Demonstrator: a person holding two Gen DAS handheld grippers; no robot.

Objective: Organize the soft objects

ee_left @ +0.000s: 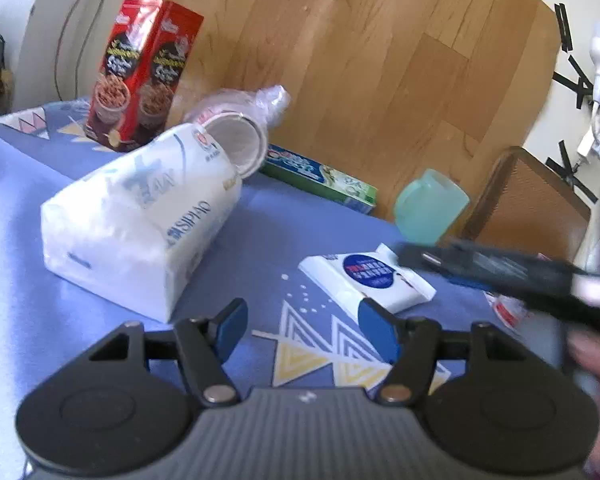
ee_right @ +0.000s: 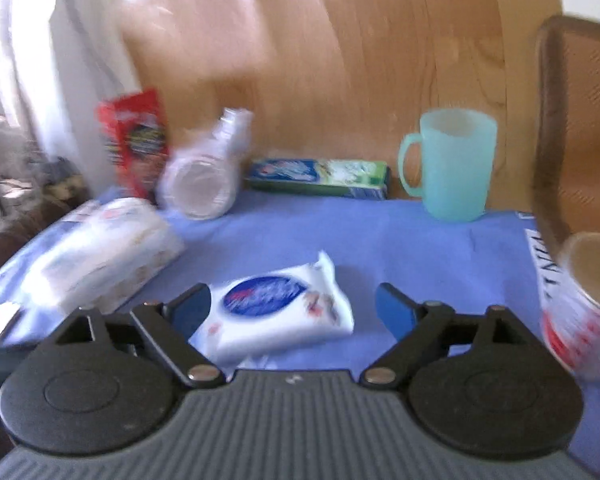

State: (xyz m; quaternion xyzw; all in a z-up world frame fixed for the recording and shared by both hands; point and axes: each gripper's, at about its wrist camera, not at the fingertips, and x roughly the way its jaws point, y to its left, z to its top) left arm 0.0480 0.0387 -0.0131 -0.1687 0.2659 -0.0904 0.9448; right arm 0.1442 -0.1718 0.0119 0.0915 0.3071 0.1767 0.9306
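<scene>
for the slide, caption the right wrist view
Open right gripper hovers around a wipes pack on the blue cloth.

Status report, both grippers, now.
Left gripper open, empty. Right gripper open around wipes pack, not closed. Tissue pack untouched. Nothing blocking.

blue tablecloth (ee_right: 400, 236), teal mug (ee_right: 452, 168), red box (ee_left: 140, 76)

A red snack box (ee_left: 140, 72), a toothpaste box (ee_right: 318, 178) and a teal mug (ee_right: 452, 164) stand along the blue tablecloth's (ee_right: 400, 248) far edge.
</scene>
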